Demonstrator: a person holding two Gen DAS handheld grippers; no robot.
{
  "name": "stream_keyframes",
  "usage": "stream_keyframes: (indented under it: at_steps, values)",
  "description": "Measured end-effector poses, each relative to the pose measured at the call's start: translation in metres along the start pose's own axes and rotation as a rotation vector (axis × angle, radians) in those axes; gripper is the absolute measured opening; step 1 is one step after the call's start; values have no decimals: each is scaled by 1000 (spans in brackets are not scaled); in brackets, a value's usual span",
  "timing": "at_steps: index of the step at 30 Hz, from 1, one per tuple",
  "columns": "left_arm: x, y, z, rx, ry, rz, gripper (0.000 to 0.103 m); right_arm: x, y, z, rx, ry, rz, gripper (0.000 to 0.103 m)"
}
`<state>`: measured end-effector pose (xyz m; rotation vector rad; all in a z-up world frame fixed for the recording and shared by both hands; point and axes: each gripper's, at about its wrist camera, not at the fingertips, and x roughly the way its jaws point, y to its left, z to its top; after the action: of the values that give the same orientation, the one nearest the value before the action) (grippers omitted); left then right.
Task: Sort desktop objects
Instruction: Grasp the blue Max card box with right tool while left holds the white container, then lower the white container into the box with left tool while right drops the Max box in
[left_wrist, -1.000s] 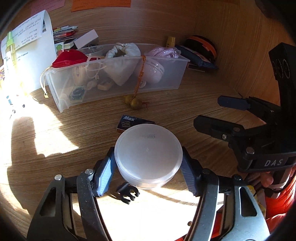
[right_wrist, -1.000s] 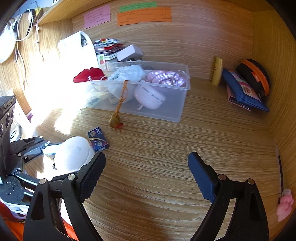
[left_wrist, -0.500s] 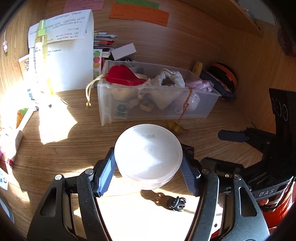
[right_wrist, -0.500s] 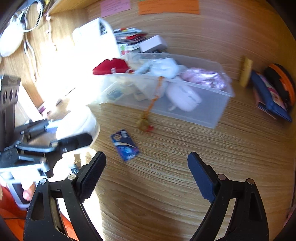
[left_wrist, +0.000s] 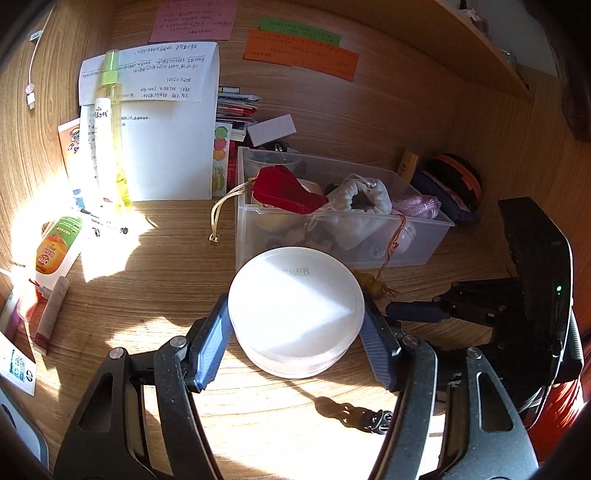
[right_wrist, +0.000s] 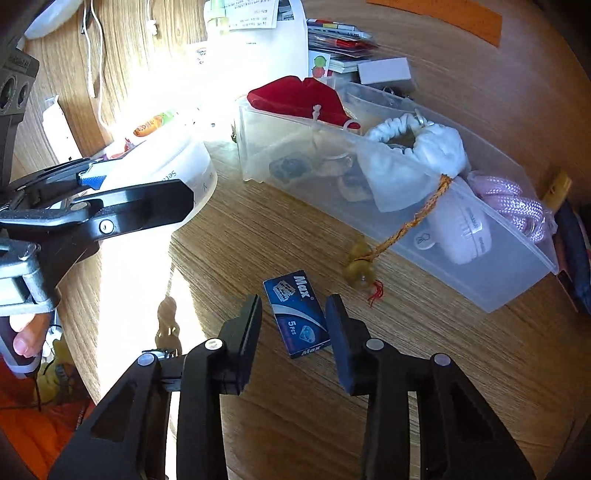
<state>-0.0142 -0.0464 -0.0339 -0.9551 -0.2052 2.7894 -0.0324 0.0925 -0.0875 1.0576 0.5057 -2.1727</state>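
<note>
My left gripper (left_wrist: 295, 336) is shut on a round white lidded jar (left_wrist: 293, 310) and holds it above the wooden desk; the jar also shows in the right wrist view (right_wrist: 177, 173). My right gripper (right_wrist: 293, 326) is low over a small blue "Max" blade box (right_wrist: 297, 314) lying flat on the desk. Its fingers stand on either side of the box with gaps, so it is open. A clear plastic bin (right_wrist: 491, 280) behind holds a red pouch (right_wrist: 295, 96), a white drawstring bag (right_wrist: 413, 155) and pink cord (right_wrist: 509, 195).
A braided cord with a yellow bead (right_wrist: 360, 266) hangs out of the bin next to the box. A spray bottle (left_wrist: 109, 133), papers (left_wrist: 166, 122) and tubes (left_wrist: 55, 243) stand at the left. A small black clip (left_wrist: 376, 421) lies near. Pouches (left_wrist: 454, 184) sit at the right wall.
My left gripper has carried the jar left and higher. My right gripper has dropped toward the blue box and its jaws have narrowed around it.
</note>
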Motion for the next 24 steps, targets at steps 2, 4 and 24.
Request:
stream_keyframes:
  at_steps: [2,4,24]
  values:
    - [1,0,1,0,-1,-2,65,6,0,0,-17,18,-20,33]
    - [2,0,2,-2,-2,-4,65,7,-3,0,-19,12,0,32]
    - [3,-15,43,31,-60,-3,65,-60,-32,24,58,-211,59,25]
